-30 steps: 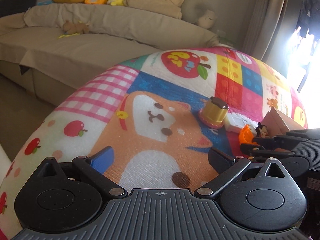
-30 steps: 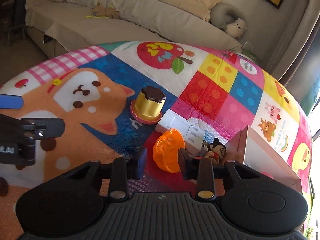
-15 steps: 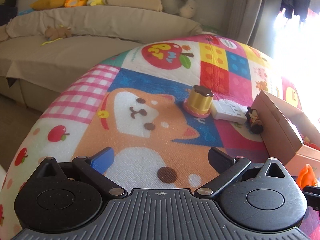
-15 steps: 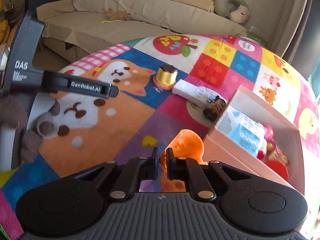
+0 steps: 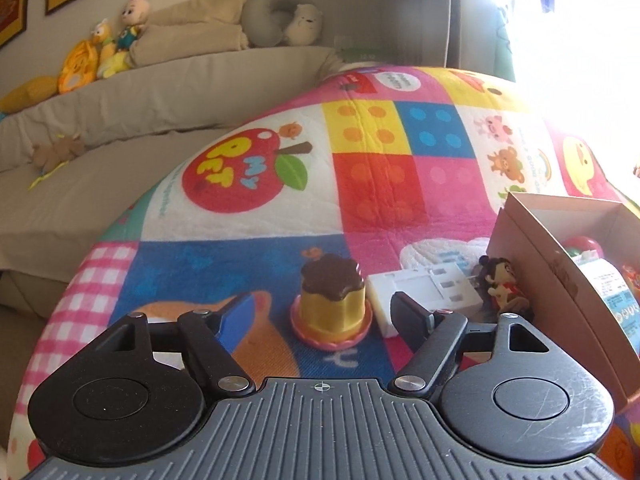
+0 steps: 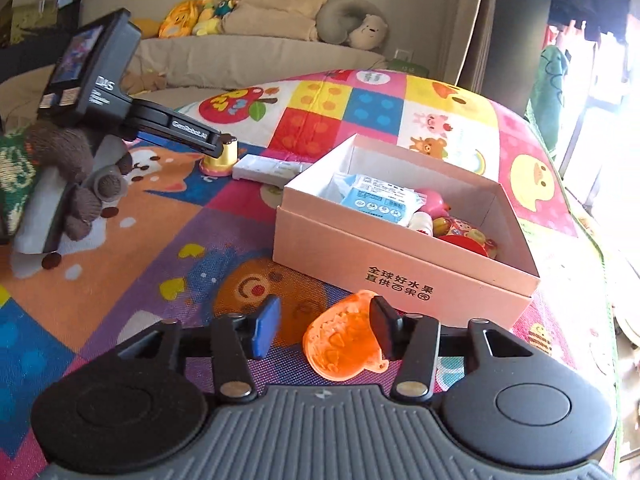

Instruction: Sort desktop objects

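Left wrist view: the left gripper (image 5: 322, 312) now frames a gold pudding-shaped toy (image 5: 333, 307) with a dark brown top, standing upright on the colourful play mat (image 5: 380, 184). Its jaws are closing, yet a gap shows on each side of the toy, so nothing is pinched. A second ago this toy stood well ahead and to the right, and the jaws were spread much wider. Just right of the toy lies a white plastic block (image 5: 424, 292), then a small cartoon figurine (image 5: 502, 286) leaning against the wall of a pink cardboard box (image 5: 560, 280).

Right wrist view: the right gripper (image 6: 324, 330) is opening. Half a second ago its jaws were clamped on an orange shell-shaped toy (image 6: 342, 340); now that toy lies on the mat just in front of the box (image 6: 400, 260), outside it, touching the right finger while the left finger stands clear. The box holds a blue packet (image 6: 376, 198) and several small toys. At far left, the other gripper (image 6: 216, 146), held by a gloved hand (image 6: 76, 184), reaches the gold toy (image 6: 222, 160).
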`<state>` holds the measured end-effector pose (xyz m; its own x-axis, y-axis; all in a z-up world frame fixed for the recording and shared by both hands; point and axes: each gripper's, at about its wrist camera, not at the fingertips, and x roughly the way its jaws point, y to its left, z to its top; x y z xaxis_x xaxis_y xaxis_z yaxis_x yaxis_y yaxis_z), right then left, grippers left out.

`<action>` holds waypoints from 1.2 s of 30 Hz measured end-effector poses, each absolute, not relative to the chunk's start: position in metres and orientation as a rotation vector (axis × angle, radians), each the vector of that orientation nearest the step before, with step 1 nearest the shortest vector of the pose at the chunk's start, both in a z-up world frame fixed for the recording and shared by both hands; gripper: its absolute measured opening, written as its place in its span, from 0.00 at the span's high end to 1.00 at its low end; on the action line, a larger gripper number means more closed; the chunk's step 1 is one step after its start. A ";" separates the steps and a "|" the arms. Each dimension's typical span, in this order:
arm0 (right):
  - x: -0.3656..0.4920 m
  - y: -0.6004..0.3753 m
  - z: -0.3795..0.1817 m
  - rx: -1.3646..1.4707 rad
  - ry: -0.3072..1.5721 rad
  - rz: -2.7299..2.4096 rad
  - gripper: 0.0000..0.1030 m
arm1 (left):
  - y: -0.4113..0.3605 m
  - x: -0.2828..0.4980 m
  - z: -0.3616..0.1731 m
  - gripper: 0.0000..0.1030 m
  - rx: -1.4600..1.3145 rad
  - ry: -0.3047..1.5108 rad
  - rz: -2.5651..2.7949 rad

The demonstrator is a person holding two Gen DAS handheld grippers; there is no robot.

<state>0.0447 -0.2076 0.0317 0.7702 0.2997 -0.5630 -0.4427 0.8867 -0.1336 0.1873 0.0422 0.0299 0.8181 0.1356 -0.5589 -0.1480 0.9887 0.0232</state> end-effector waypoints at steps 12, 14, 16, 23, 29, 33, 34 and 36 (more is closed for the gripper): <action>0.045 -0.245 0.020 -0.084 0.618 0.311 0.16 | 0.030 0.177 0.031 0.58 0.033 0.646 0.143; 0.048 -0.249 0.018 -0.064 0.635 0.310 0.12 | 0.025 0.152 0.035 0.58 0.029 0.651 0.098; 0.051 -0.249 0.017 -0.055 0.648 0.305 0.10 | 0.018 0.124 0.039 0.58 0.012 0.658 0.022; 0.050 -0.246 0.017 -0.066 0.647 0.288 0.02 | -0.010 0.040 0.028 0.56 0.019 0.721 -0.166; 0.051 -0.242 0.015 -0.087 0.683 0.291 0.00 | -0.006 0.026 0.017 0.30 -0.043 0.765 -0.100; 0.056 -0.240 0.009 -0.076 0.764 0.303 0.00 | -0.013 0.027 0.017 0.06 -0.030 0.813 -0.078; 0.055 -0.239 0.009 -0.080 0.763 0.301 0.00 | -0.015 0.027 0.017 0.06 -0.016 0.824 -0.077; 0.055 -0.236 0.008 -0.097 0.768 0.297 0.00 | -0.020 0.029 0.015 0.01 0.014 0.851 -0.067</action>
